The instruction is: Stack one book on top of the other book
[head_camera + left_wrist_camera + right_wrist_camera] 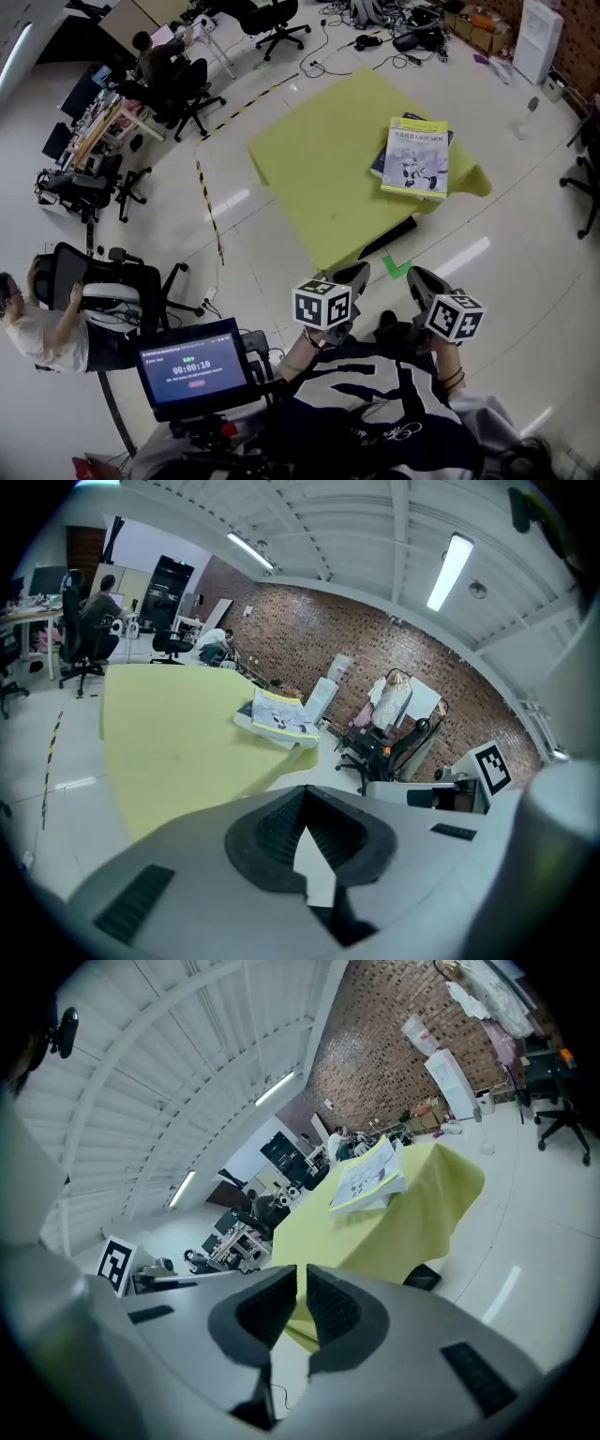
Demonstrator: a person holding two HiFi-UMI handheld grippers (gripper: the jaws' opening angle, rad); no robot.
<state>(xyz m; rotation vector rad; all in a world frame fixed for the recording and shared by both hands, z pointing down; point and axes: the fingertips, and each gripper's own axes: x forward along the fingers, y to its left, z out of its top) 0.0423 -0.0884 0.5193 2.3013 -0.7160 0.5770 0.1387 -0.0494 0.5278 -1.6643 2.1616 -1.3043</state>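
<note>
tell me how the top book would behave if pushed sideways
The top book looks like a thin softcover, so it would probably flex if lifted by one edge. It lies flat and askew on the lower book, so a push would likely slide it, not tip it.

You stand in lab-style office: desks point(98, 122) with monitors at 10 o'clock, swivel chair point(279, 17) and floor cables point(370, 14) at 12, brick wall point(375, 653) beyond.
</note>
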